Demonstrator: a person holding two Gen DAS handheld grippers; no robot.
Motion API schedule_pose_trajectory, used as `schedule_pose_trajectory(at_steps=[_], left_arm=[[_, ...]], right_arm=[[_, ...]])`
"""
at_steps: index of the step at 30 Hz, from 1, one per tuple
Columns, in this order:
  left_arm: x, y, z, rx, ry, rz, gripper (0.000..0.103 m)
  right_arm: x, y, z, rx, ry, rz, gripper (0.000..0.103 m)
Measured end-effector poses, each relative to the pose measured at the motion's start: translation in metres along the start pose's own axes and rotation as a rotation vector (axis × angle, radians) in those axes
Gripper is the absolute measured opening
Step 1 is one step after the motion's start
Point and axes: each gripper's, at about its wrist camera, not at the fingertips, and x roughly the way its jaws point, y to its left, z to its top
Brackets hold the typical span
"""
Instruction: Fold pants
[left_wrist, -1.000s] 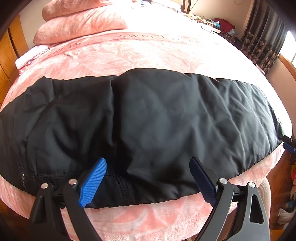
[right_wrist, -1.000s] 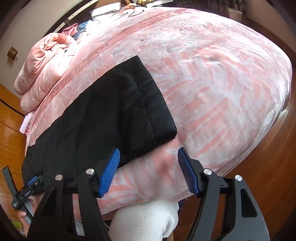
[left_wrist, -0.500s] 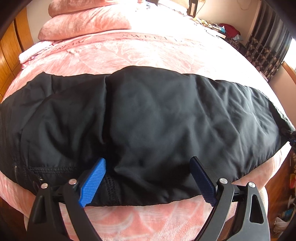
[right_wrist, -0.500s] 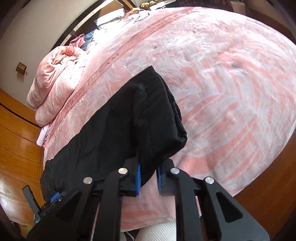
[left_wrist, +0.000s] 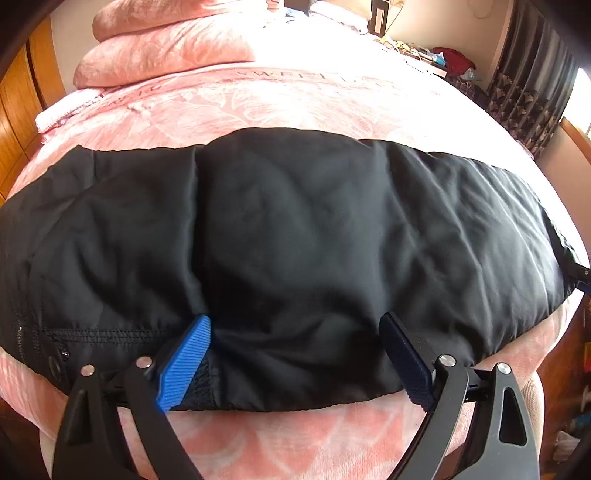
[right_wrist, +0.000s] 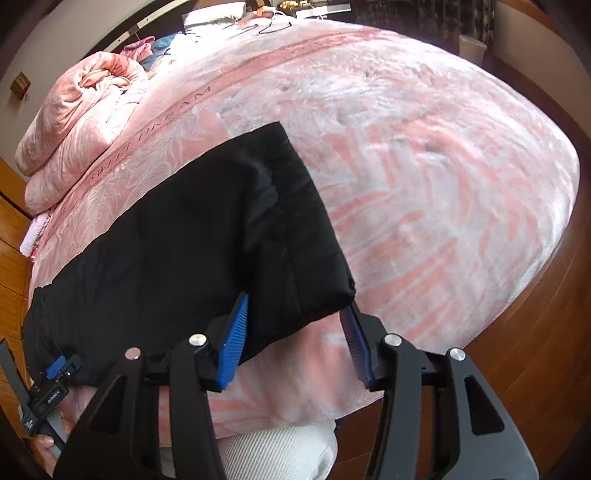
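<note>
Black pants (left_wrist: 295, 240) lie lengthwise across the near edge of a pink bed, folded leg on leg. My left gripper (left_wrist: 295, 354) is open, its blue pads (left_wrist: 184, 363) straddling the pants' near edge close to the waistband and zipper. In the right wrist view the pants' cuff end (right_wrist: 295, 236) lies flat on the bed. My right gripper (right_wrist: 295, 343) is open, its pads either side of the cuff's near corner. The left gripper (right_wrist: 55, 373) also shows there at the far left.
The pink bedspread (right_wrist: 424, 184) reaches far beyond the pants. Rolled pink quilts (left_wrist: 166, 48) lie at the head end. There are wooden cabinets (left_wrist: 14, 110) on the left, wood floor (right_wrist: 535, 350) off the bed's end, and clutter and curtains (left_wrist: 528, 81) at the far right.
My right gripper was shut on the cuff corner half a second ago and has now opened; the cuff lies flat again. My left gripper stayed open and edged closer to the pants.
</note>
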Motion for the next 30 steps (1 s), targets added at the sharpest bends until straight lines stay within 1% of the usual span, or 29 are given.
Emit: schedule_pose_trajectory(at_steps=[2, 3, 4, 5, 6, 7, 8, 9, 11, 12, 13, 15, 16, 19, 20, 22, 23, 24, 25, 26, 27, 28, 29, 30], left_arm=[[-0.007, 0.008, 0.000, 0.009, -0.020, 0.010, 0.093], [-0.010, 0.012, 0.000, 0.015, -0.025, 0.023, 0.093], [-0.011, 0.016, 0.001, 0.022, -0.026, 0.028, 0.093], [-0.012, 0.019, 0.002, 0.028, -0.025, 0.029, 0.093], [-0.013, 0.022, 0.004, 0.033, -0.027, 0.029, 0.093], [-0.014, 0.025, 0.005, 0.035, -0.031, 0.029, 0.093], [-0.015, 0.027, 0.007, 0.036, -0.035, 0.025, 0.093], [-0.016, 0.030, 0.008, 0.036, -0.034, 0.015, 0.093], [-0.016, 0.035, 0.011, 0.029, -0.022, -0.013, 0.093], [-0.016, 0.038, 0.011, 0.024, -0.016, -0.026, 0.093], [-0.015, 0.041, 0.012, 0.019, -0.011, -0.036, 0.093], [-0.014, 0.045, 0.012, 0.015, 0.000, -0.040, 0.094], [-0.014, 0.046, 0.012, 0.013, 0.002, -0.032, 0.094], [-0.011, 0.052, 0.015, 0.011, 0.002, -0.010, 0.094], [-0.011, 0.054, 0.017, 0.006, -0.003, 0.003, 0.094], [-0.010, 0.060, 0.023, -0.018, -0.013, 0.030, 0.094], [-0.010, 0.065, 0.027, -0.036, -0.016, 0.045, 0.094], [-0.008, 0.070, 0.031, -0.056, -0.019, 0.059, 0.094], [-0.007, 0.076, 0.035, -0.076, -0.025, 0.070, 0.094], [-0.006, 0.081, 0.039, -0.096, -0.037, 0.084, 0.094], [-0.005, 0.086, 0.045, -0.105, -0.047, 0.102, 0.094], [-0.004, 0.090, 0.050, -0.107, -0.053, 0.130, 0.094], [-0.002, 0.095, 0.056, -0.108, -0.057, 0.161, 0.094], [0.000, 0.101, 0.061, -0.113, -0.063, 0.170, 0.094]], right_arm=[[-0.021, 0.009, 0.007, -0.064, -0.068, -0.092, 0.054], [-0.030, 0.019, 0.010, -0.118, -0.100, -0.121, 0.055], [-0.036, 0.034, 0.015, -0.187, -0.115, -0.119, 0.056], [-0.038, 0.051, 0.021, -0.255, -0.124, -0.098, 0.059], [-0.040, 0.070, 0.026, -0.322, -0.132, -0.056, 0.063], [-0.037, 0.091, 0.033, -0.391, -0.122, 0.013, 0.066], [-0.032, 0.115, 0.039, -0.472, -0.095, 0.103, 0.070], [-0.023, 0.139, 0.045, -0.550, -0.071, 0.175, 0.070], [-0.003, 0.185, 0.054, -0.725, -0.036, 0.277, 0.070], [0.008, 0.204, 0.059, -0.799, -0.019, 0.323, 0.073], [0.018, 0.223, 0.066, -0.861, 0.016, 0.365, 0.075], [0.041, 0.250, 0.080, -0.949, 0.080, 0.408, 0.082], [0.050, 0.261, 0.085, -0.981, 0.116, 0.432, 0.084], [0.085, 0.282, 0.094, -1.034, 0.277, 0.500, 0.085], [0.095, 0.285, 0.094, -1.050, 0.317, 0.499, 0.085], [0.111, 0.287, 0.091, -1.080, 0.358, 0.469, 0.085], [0.118, 0.286, 0.088, -1.085, 0.376, 0.459, 0.076], [0.124, 0.283, 0.086, -1.083, 0.402, 0.462, 0.058], [0.129, 0.282, 0.084, -1.078, 0.435, 0.473, 0.054], [0.130, 0.281, 0.083, -1.075, 0.436, 0.472, 0.047], [0.127, 0.281, 0.081, -1.093, 0.417, 0.470, 0.040], [0.123, 0.280, 0.079, -1.119, 0.394, 0.464, 0.025], [0.119, 0.279, 0.081, -1.123, 0.369, 0.466, 0.015], [0.115, 0.275, 0.085, -1.102, 0.347, 0.478, 0.009]])
